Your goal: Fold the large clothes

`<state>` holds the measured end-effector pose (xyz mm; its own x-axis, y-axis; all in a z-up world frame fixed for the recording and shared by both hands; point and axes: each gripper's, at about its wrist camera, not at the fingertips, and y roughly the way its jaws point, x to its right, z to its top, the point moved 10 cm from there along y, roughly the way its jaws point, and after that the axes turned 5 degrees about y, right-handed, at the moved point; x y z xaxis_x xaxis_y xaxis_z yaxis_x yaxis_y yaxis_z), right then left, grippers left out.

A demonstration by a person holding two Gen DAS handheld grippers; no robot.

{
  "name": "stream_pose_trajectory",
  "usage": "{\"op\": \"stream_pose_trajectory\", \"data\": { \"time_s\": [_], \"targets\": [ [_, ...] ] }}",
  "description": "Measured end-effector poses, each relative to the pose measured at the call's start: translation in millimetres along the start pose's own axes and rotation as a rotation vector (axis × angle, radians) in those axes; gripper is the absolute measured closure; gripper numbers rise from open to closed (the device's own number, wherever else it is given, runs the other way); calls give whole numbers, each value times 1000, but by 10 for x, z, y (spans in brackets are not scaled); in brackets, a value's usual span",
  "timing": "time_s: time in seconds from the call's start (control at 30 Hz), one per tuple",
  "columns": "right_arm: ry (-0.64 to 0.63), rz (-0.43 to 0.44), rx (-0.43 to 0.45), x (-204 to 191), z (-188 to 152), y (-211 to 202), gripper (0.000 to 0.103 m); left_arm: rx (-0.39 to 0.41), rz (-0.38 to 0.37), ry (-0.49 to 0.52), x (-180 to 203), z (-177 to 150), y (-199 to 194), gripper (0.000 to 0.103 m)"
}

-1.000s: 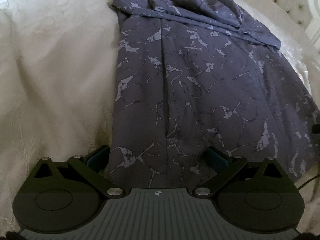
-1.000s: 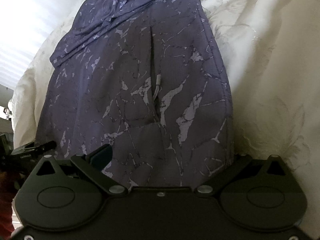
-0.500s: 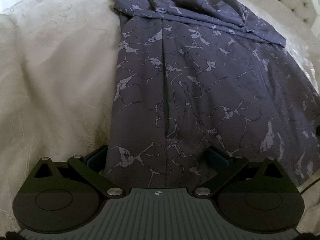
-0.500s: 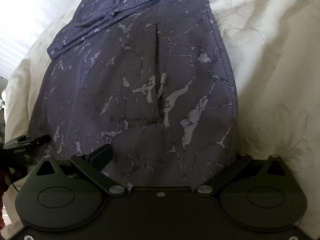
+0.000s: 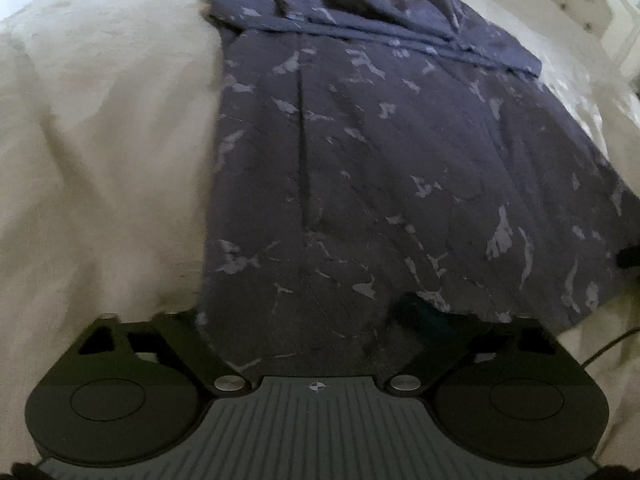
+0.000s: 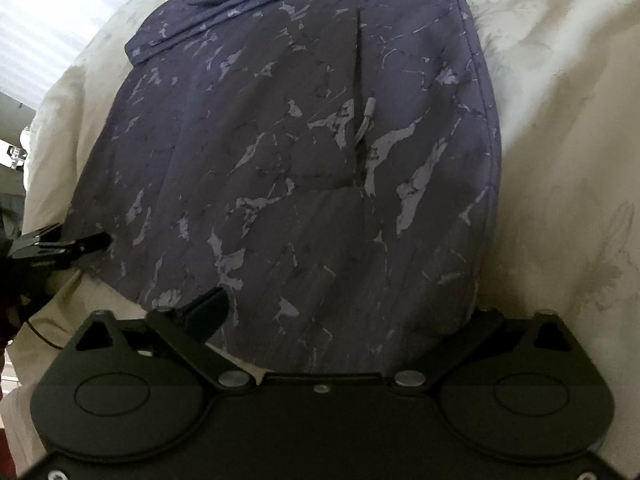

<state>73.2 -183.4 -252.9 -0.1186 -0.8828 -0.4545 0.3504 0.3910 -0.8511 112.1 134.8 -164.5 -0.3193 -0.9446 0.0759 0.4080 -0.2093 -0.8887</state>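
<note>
Across the cream bedspread [image 5: 100, 160], from about nine o'clock inward in the left wrist view: bare embossed cover, then the garment [image 5: 380, 180], a dark purple piece with pale marbled print, lying flat and running from six o'clock up to twelve, its far end folded over in a band.

Left gripper [image 5: 304, 320]: at six o'clock, over the garment's near hem. Jaws have just been closing and stand part-spread; the hem cloth lies between them. One finger [image 5: 416, 312] rests on top of the fabric at five o'clock, the other is hidden under the cloth edge at seven. Whether the pads press the cloth cannot be told.

Right wrist view, left to right: the left gripper's fingers [image 6: 60, 244] at nine o'clock, at the garment's side edge; then the garment [image 6: 320, 140] with a central slit.

Right gripper [image 6: 340, 320]: at six o'clock, jaws just closing, still wide, hem between them. One finger [image 6: 208, 308] shows at seven o'clock; the other is covered by cloth.
</note>
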Motion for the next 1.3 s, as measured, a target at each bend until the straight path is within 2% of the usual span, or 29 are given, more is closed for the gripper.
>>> {"op": "stream_pose_trajectory", "data": {
  "time_s": [0.03, 0.07, 0.1, 0.13, 0.17, 0.3, 0.43, 0.57, 0.77, 0.93, 1.03, 1.17, 1.3],
  "targets": [
    [3, -7, 6, 11, -1, -15, 22, 14, -4, -15, -21, 8, -27, 45],
    [10, -9, 15, 20, 1, -28, 35, 29, -6, -34, -55, 11, -62, 55],
    [15, 5, 19, 21, -2, -42, 45, 45, -26, -61, -85, 19, -98, 69],
    [24, 33, 23, 11, -5, -60, 51, 60, -42, -89, -121, 22, -133, 78],
    [30, 49, 29, 4, -8, -81, 64, 78, -59, -119, -155, 30, -169, 81],
    [23, 106, 90, -77, 13, -210, 79, 140, -98, -190, -189, 84, -294, 91],
    [72, 246, 176, -139, 100, -436, 83, 199, -152, -283, -247, 188, -477, 95],
    [97, 380, 284, -253, 291, -725, 85, 282, -258, -415, -358, 398, -708, 97],
    [134, 504, 445, -421, 855, -1017, 85, 426, -347, -472, -471, 1076, -997, 97],
    [153, 521, 587, -425, 1526, -1198, 85, 553, -360, -491, -582, 1791, -1035, 96],
    [142, 510, 658, -428, 1973, -1275, 85, 593, -357, -501, -599, 2237, -931, 96],
    [122, 437, 737, -469, 2581, -1217, 85, 635, -283, -492, -658, 2758, -697, 96],
    [127, 356, 775, -423, 3122, -1018, 87, 641, -236, -521, -765, 3067, -398, 96]
  ]
}}
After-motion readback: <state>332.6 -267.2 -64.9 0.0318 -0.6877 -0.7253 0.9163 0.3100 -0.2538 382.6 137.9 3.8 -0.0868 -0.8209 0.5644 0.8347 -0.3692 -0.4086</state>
